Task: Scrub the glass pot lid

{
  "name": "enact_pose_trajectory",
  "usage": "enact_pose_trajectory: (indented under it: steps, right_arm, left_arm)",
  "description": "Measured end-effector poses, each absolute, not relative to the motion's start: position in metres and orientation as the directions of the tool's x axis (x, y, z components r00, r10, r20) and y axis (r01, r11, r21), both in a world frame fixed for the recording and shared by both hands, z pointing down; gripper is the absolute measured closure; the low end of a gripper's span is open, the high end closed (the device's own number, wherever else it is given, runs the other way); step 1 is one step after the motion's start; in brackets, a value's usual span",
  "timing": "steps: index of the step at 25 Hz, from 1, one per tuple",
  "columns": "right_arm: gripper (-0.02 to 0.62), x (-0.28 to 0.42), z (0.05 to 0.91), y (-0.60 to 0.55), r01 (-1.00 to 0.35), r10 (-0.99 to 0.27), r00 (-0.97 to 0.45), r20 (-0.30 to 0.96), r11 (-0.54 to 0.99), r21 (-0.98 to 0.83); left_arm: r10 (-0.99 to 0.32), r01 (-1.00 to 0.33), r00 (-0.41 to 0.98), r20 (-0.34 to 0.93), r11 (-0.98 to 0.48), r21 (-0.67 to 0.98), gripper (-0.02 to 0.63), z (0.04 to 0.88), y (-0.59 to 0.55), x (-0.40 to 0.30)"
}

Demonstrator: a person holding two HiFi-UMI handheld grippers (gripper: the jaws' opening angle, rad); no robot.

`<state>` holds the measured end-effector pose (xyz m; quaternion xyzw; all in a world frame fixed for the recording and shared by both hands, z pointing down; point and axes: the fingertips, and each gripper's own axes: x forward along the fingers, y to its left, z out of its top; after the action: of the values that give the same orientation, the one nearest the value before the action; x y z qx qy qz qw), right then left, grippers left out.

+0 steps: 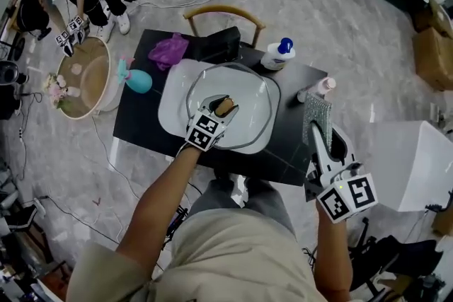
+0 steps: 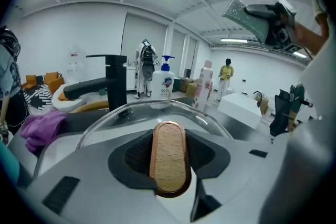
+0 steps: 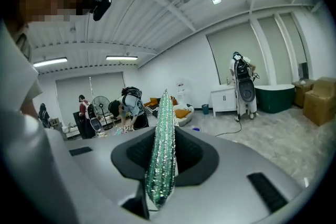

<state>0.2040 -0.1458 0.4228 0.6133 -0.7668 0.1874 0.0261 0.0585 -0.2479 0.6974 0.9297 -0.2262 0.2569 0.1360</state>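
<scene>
A black table [image 1: 287, 146] stood on a grey marbled floor in a wide white workroom. Nearest the person, off the table's right edge, the right gripper [image 1: 320, 134] had its jaws closed on a glittering green scrub pad [image 1: 316, 113], held edge-on and well apart from the lid. Further in, the left gripper [image 1: 218, 111] had its jaws partly closed around the wooden knob [image 2: 169, 157] of the glass pot lid [image 1: 249, 92], which lay on a white tray [image 1: 173, 104] at the table's middle.

The step looked like steadying the lid before scrubbing; no pad-to-glass contact showed yet. The next move would likely call for swinging the pad leftward and down onto the glass while the knob grip held firm.

Along the far edge stood a pink-capped bottle [image 1: 320, 88], a pump soap bottle [image 1: 278, 55], a black faucet [image 1: 216, 44] and a purple cloth [image 1: 168, 51]. The pink-capped bottle sat nearest the pad's probable path.
</scene>
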Motion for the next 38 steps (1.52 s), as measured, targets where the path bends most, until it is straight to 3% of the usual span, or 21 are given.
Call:
enact_pose_trajectory:
  steps: [10, 23, 29, 35, 38]
  right_arm:
    - [0.511, 0.204, 0.392, -0.12, -0.962, -0.938, -0.237, 0.253, 0.191, -0.193]
    - [0.511, 0.194, 0.384, -0.11, -0.954, -0.936, -0.263, 0.236, 0.216, -0.207]
    - [0.511, 0.185, 0.375, -0.114, -0.948, -0.934, -0.292, 0.205, 0.254, -0.192]
    - [0.511, 0.162, 0.352, -0.119, -0.935, -0.926, -0.343, 0.156, 0.321, -0.148]
    - [0.511, 0.146, 0.341, -0.121, -0.924, -0.913, -0.38, 0.147, 0.365, -0.118]
  left_arm:
    - [-0.352, -0.508, 0.698, 0.624, -0.858, 0.084, 0.43, 0.757, -0.263, 0.067]
    - [-0.332, -0.494, 0.67, 0.664, -0.867, 0.066, 0.416, 0.749, -0.268, 0.076]
    - [-0.371, -0.454, 0.695, 0.616, -0.891, -0.025, 0.424, 0.687, -0.26, 0.064]
    - [-0.484, -0.502, 0.767, 0.422, -0.862, -0.076, 0.553, 0.55, -0.251, 0.034]
    - [-0.521, -0.531, 0.787, 0.331, -0.845, -0.068, 0.582, 0.474, -0.245, 0.02]
